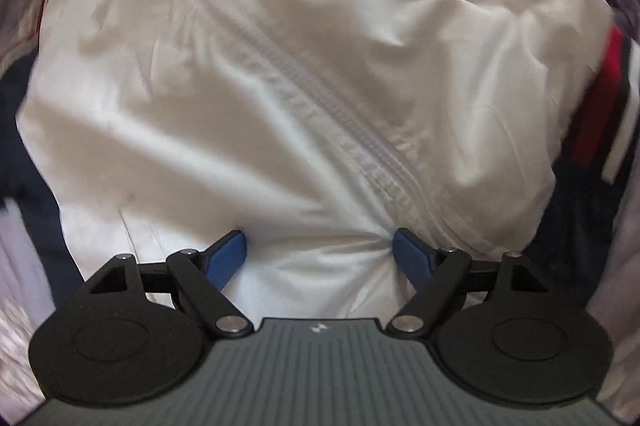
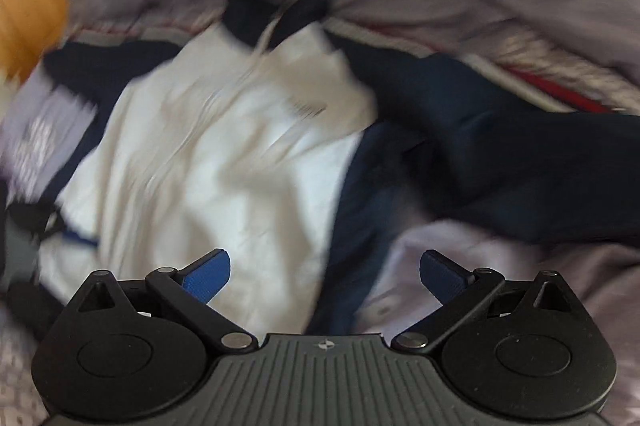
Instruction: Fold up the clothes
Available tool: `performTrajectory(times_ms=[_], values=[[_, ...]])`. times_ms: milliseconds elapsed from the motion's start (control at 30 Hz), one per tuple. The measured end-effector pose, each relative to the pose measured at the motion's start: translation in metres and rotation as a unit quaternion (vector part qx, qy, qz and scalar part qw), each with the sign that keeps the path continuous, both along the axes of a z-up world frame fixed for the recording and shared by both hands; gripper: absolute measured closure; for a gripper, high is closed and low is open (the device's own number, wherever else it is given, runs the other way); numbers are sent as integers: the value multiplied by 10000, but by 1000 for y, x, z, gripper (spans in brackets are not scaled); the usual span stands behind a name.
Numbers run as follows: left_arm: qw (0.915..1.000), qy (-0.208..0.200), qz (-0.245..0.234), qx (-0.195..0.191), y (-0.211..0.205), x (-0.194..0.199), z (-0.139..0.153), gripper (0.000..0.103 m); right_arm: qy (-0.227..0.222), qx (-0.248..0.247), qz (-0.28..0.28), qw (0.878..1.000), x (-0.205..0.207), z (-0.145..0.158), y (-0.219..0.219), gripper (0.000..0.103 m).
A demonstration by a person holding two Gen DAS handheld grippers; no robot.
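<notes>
light: soft, fairly bright | shadows: gentle in fabric folds | blur: strong motion blur, right view | edges: fisheye-bent

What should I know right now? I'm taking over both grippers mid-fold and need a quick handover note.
Left gripper: open, low over the white jacket, fabric between its pads but not pinched.
Right gripper: open, holding nothing, above the jacket's edge; view blurred.
The jacket lies zipped, zipper up, on navy clothing and a lilac sheet.
Done: no fold visible.
Left: grip and fold the jacket.
</notes>
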State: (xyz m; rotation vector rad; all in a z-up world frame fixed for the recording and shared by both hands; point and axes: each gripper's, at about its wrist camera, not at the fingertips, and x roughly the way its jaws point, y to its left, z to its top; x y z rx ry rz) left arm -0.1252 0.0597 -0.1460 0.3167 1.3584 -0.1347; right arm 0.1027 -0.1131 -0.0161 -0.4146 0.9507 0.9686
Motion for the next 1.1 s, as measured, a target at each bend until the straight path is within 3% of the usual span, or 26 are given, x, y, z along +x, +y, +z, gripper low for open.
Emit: performTrajectory(times_ms=[33,100,200,267,333,400,467,500,533,567,600,633,667,733,800,833,933,1033,1100], values=[[9998,-132,-109,40,-2,7,9,21,-142,277,-458,9985,21,9,-10,1],[9982,-504,5,-319,5,36,31,20,-415,683,-930,9925,56,17,-19,2],[9920,-993,440,-651,10,96,51,20,-1086,585,-719,9898,79,10,10,2],[9878,-1283,587,-662,-4,129,53,21,-1191,412,-435,9911,80,-10,39,3],[9865,-1311,588,-782,-27,149,42,21,-1087,231,-275,9934,82,-29,61,6],[9900,-810,405,-1079,-53,149,15,21,-1123,-106,-298,9932,89,-54,71,11],[9929,-879,-108,-794,-86,125,-5,15,-1577,-577,-595,9840,107,-73,63,17],[9920,-1074,-423,-516,-101,109,-9,15,-1853,-798,-788,9763,119,-80,57,25],[9883,-1313,-751,-201,-115,92,-11,21,-2044,-937,-1044,9688,134,-85,49,42],[9861,-1410,-873,-106,-121,82,-10,25,-2000,-869,-1439,9653,153,-84,37,54],[9854,-1442,-899,-117,-124,74,-8,25,-1728,-639,-1911,9641,172,-79,25,74],[9860,-1420,-859,-174,-125,70,-7,25,-1355,-335,-2368,9615,189,-72,15,82],[9871,-1363,-798,-261,-123,70,-6,25,-1107,-76,-2641,9581,199,-65,10,81],[9889,-1239,-691,-449,-116,70,-4,25,-1199,79,-2726,9546,199,-51,10,71],[9900,-1113,-583,-635,-111,72,0,25,-1489,173,-2568,9548,183,-36,11,26],[9901,-1068,-546,-726,-108,73,3,24,-1635,334,-2510,9535,171,-28,7,20],[9886,-964,-242,-1131,-92,73,12,23,-1800,770,-2677,9434,135,-7,-18,17],[9837,-737,236,-1625,-68,79,21,22,-1477,1161,-2929,9375,113,1,-60,16],[9792,-620,514,-1863,-50,87,29,22,-1138,1101,-3035,9396,109,-3,-84,16]])
